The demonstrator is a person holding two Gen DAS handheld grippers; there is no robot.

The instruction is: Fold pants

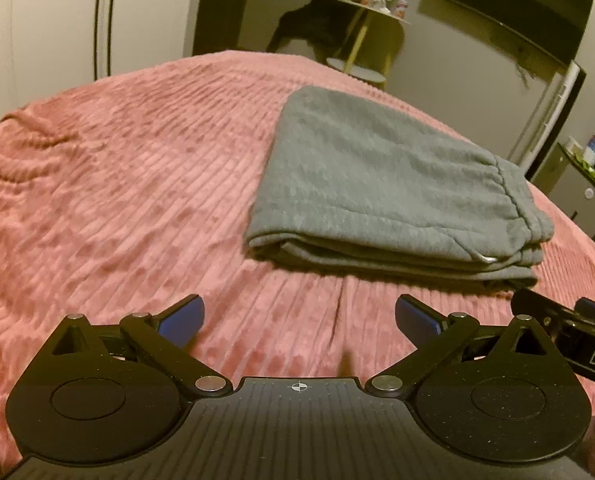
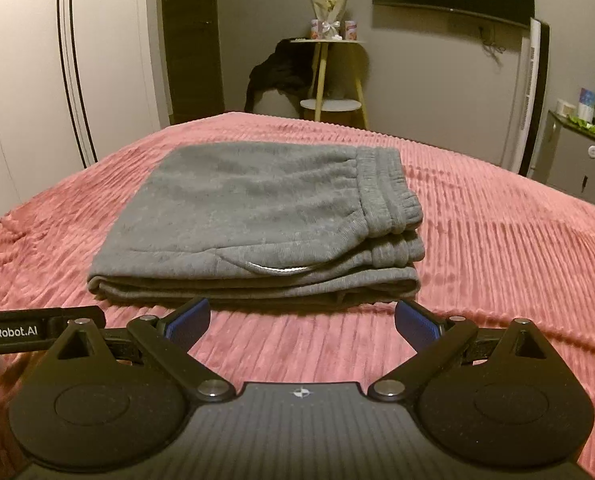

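Grey fleece sweatpants (image 2: 253, 216) are lying folded into a compact rectangular stack on the pink ribbed bedspread (image 2: 497, 248), elastic waistband on top at the stack's right end, layered edges facing the cameras. The stack is looking square, nothing trailing out. Left gripper (image 1: 299, 320) is being held just short of the stack's near edge, off toward its left corner, jaws spread wide, nothing between the blue pads (image 1: 181, 316). Right gripper (image 2: 302, 322) is being held just in front of the stack's near edge, centred on it, jaws likewise spread and empty. No contact with the fabric is being made by either. Judgement: folding is being treated as finished, final release step. Next move is likely calling only for a clear retreat from the stack, or a light press if layers spring up.
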